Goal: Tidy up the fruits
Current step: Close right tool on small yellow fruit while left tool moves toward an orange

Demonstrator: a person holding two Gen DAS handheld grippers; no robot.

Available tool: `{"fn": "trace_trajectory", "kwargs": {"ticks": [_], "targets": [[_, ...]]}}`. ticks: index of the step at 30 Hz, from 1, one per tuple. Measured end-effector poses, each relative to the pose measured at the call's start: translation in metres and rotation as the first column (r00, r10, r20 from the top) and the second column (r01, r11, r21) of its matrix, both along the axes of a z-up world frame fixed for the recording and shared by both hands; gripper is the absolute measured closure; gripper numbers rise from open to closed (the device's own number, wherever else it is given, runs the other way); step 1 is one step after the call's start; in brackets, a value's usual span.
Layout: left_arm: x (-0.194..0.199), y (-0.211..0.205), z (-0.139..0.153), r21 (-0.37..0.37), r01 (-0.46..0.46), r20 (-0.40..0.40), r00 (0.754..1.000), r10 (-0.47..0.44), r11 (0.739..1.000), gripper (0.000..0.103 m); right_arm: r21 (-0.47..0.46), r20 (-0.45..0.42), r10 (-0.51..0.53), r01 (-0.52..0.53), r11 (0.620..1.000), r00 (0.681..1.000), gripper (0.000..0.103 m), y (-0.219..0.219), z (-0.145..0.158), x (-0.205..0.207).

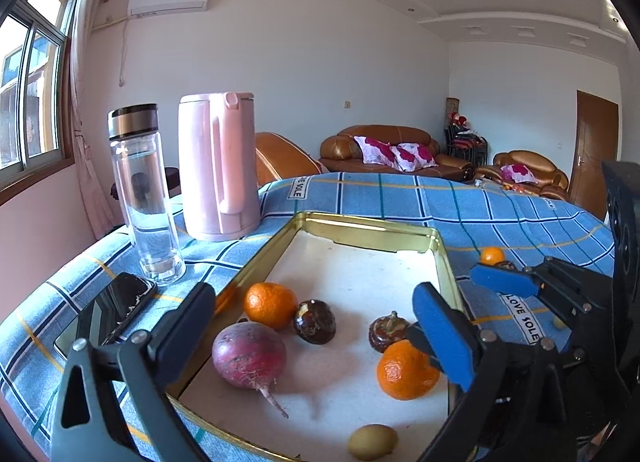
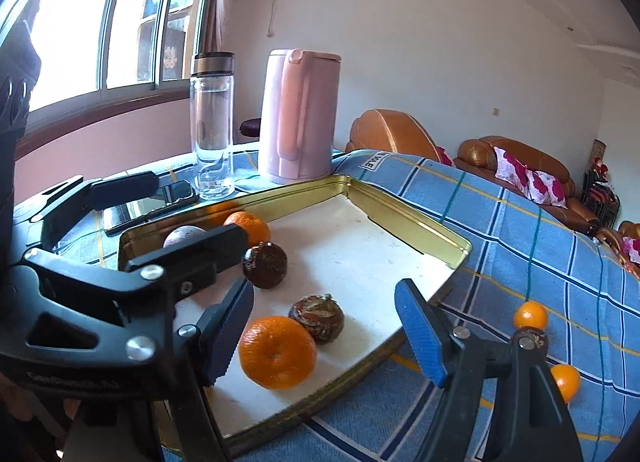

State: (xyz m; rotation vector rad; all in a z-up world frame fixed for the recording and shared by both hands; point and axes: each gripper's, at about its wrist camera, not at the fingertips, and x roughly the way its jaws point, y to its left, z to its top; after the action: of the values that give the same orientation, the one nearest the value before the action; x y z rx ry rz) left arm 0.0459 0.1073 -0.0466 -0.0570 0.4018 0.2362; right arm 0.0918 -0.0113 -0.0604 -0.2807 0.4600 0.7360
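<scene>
Both tongs spread apart, clamped on nothing — left tongs [image 1: 316,326] over a purple-red round beet [image 1: 249,355], right tongs [image 2: 324,334] straddling a bright orange mandarin [image 2: 277,351], pads clear of it. Inside the shallow gold-rimmed metal tray [image 1: 362,227] on the blue-checked desk [image 1: 500,202]: beet, two mandarins, two dark brown mangosteens, one small yellow-green fruit [image 1: 373,440]. Outside, right of the tray — two small orange fruits [image 2: 530,315] and one dark fruit on the cloth.
</scene>
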Motion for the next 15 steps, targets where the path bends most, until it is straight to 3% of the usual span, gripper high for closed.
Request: {"fn": "trace_trajectory", "kwargs": {"ticks": [8, 12, 15], "targets": [[0.001, -0.035, 0.009, 0.003, 0.092, 0.006, 0.996, -0.092, 0.996, 0.0, 0.005, -0.016, -0.179, 0.179, 0.984, 0.984, 0.029, -0.09, 0.011, 0.011], [0.007, -0.059, 0.01, 0.024, 0.144, -0.011, 0.99, -0.144, 0.989, 0.0, -0.014, -0.069, -0.265, 0.265, 0.964, 0.962, 0.048, -0.14, 0.002, 0.023], [0.012, -0.076, 0.01, 0.033, 0.184, -0.024, 0.983, -0.184, 0.982, 0.0, -0.037, -0.13, -0.283, 0.281, 0.959, 0.95, 0.049, -0.162, -0.01, 0.031]]}}
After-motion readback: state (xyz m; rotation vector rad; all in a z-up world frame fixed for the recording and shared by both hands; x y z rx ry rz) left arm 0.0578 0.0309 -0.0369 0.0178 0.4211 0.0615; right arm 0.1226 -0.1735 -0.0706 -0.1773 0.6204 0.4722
